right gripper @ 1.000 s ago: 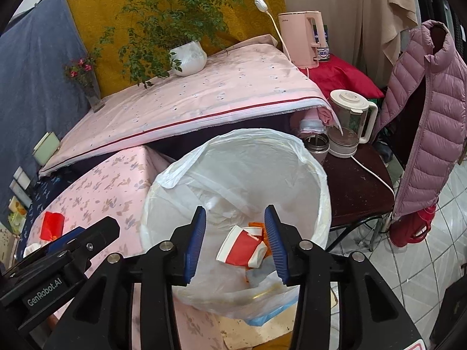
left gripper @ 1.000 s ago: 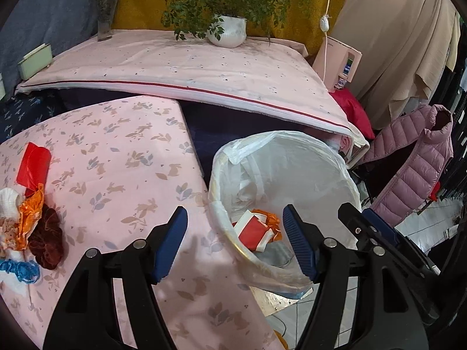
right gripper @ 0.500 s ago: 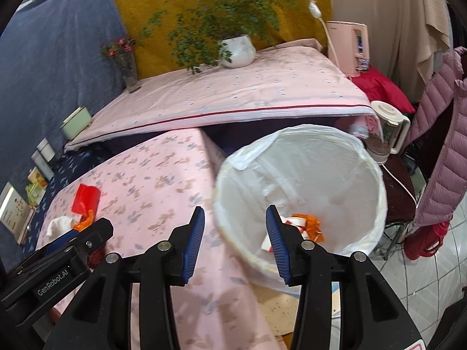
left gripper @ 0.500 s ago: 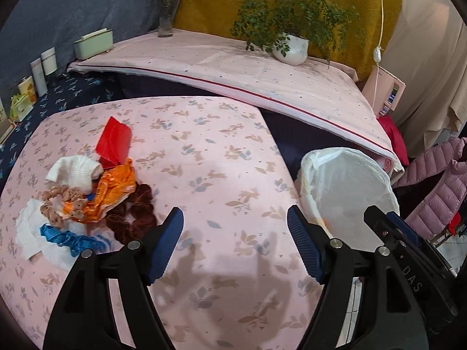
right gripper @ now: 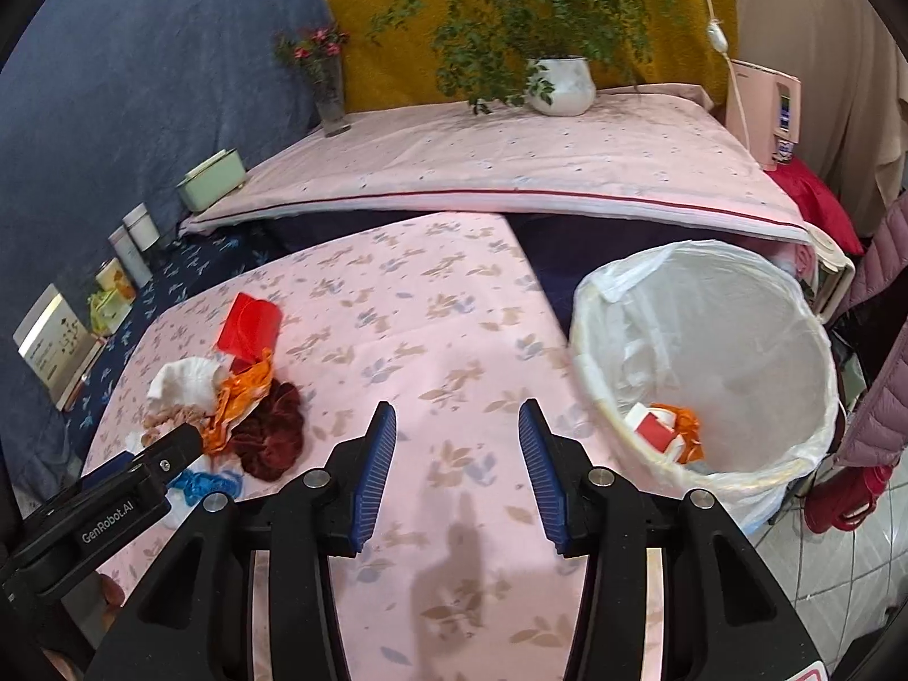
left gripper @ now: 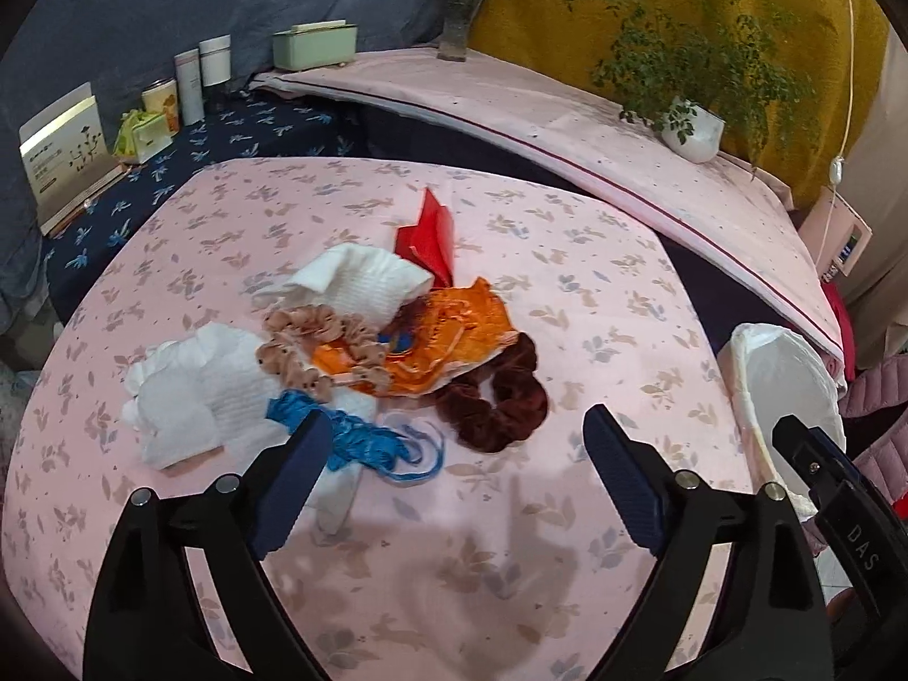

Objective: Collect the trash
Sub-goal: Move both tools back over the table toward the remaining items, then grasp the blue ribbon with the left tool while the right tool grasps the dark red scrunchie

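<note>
A heap lies on the pink flowered table (left gripper: 596,295): an orange wrapper (left gripper: 454,335), a red packet (left gripper: 428,235), white tissues (left gripper: 363,278), a tan scrunchie (left gripper: 309,343), a dark red scrunchie (left gripper: 496,397) and blue yarn (left gripper: 352,437). My left gripper (left gripper: 457,442) hovers just in front of the heap, its jaws opening with nothing between them. My right gripper (right gripper: 457,440) is open and empty over bare cloth, between the heap (right gripper: 249,397) and the white-lined bin (right gripper: 709,352). Red-and-white and orange scraps (right gripper: 664,431) lie in the bin.
Behind the table runs a pink padded shelf (right gripper: 511,164) with a potted plant (right gripper: 559,85), a flower vase (right gripper: 329,96) and a green box (right gripper: 213,187). Cans and a card stand on the blue cloth at left (left gripper: 142,170). A pink jacket (right gripper: 885,352) hangs right of the bin.
Both grippers have swung left from over the bin to over the table. The heap has come into the middle of the left view, and the left jaws stand wider.
</note>
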